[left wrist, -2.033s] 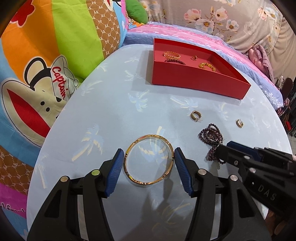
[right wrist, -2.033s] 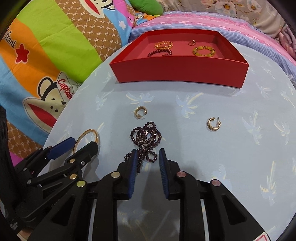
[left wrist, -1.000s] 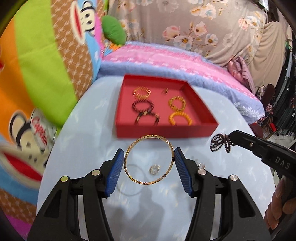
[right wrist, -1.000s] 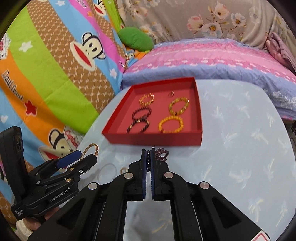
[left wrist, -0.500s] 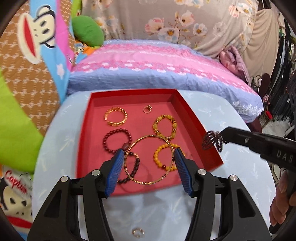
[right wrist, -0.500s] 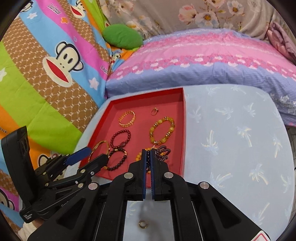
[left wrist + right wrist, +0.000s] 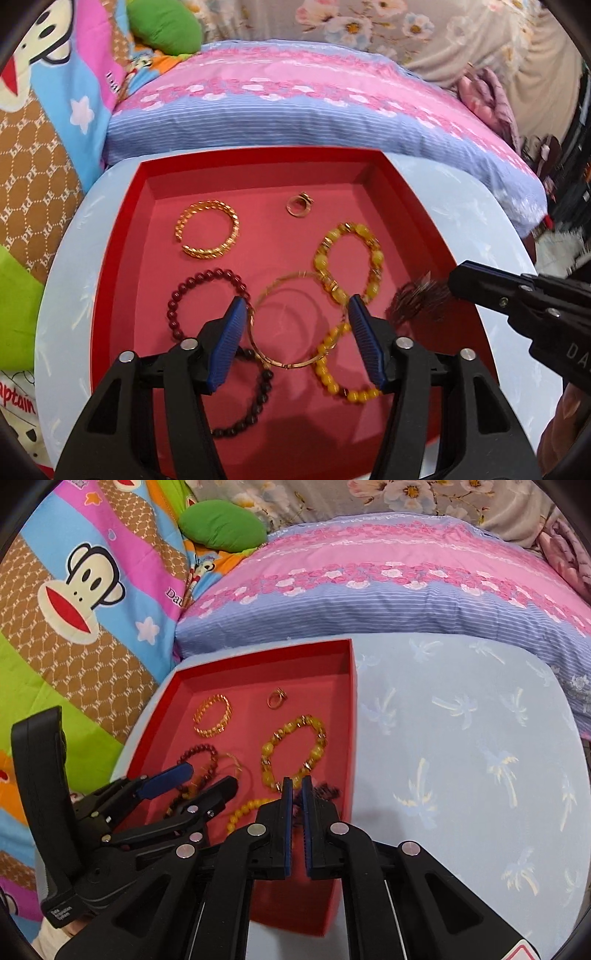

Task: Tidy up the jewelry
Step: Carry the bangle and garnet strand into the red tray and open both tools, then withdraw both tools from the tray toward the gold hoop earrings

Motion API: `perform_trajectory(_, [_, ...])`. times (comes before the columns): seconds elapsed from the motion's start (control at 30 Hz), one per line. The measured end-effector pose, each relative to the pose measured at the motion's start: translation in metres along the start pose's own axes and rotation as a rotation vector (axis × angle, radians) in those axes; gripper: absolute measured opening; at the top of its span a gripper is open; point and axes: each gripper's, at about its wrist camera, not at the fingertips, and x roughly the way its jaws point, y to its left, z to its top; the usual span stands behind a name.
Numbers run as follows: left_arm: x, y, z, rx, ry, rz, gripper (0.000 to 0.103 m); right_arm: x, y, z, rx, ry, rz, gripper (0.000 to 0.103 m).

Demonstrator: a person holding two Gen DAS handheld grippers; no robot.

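Note:
A red tray [image 7: 118,258] [image 7: 352,716] sits on the light blue round table. My left gripper [image 7: 295,332] is open over the tray; the thin gold bangle [image 7: 291,363] lies loose between its pads, on the tray floor. My right gripper [image 7: 297,794] is nearly shut on the dark purple bead necklace [image 7: 417,301] [image 7: 327,792], which hangs blurred over the tray's right side. The tray also holds a gold coil bracelet [image 7: 207,232], a ring [image 7: 299,205], a red bead bracelet [image 7: 199,295], a dark bead bracelet [image 7: 255,406] and two yellow bead bracelets [image 7: 349,262].
A pink and blue pillow [image 7: 388,583] lies behind the table [image 7: 461,757]. A cartoon monkey blanket [image 7: 74,590] and a green cushion [image 7: 221,526] are on the left. A hand [image 7: 565,432] holds the right gripper.
Both grippers moved forward from the table's near side to over the tray. The left gripper's jaws widened and the gold bangle dropped onto the tray floor. The right keeps hold of the necklace.

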Motion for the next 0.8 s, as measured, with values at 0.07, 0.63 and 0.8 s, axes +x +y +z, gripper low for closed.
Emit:
perform_trajectory(0.07, [-0.002, 0.005, 0.003, -0.026, -0.02, 0.006, 0.063, 0.001, -0.001, 0.005, 0.012, -0.019, 0.02, 0.008])
perform_trajectory(0.63, [-0.043, 0.014, -0.017, -0.028, -0.115, 0.098, 0.072, -0.024, 0.007, -0.018, -0.003, -0.087, 0.01, 0.017])
perform_trajectory(0.8, [-0.065, 0.018, -0.033, -0.029, -0.146, 0.119, 0.072, -0.04, 0.023, -0.038, -0.052, -0.118, -0.016, 0.026])
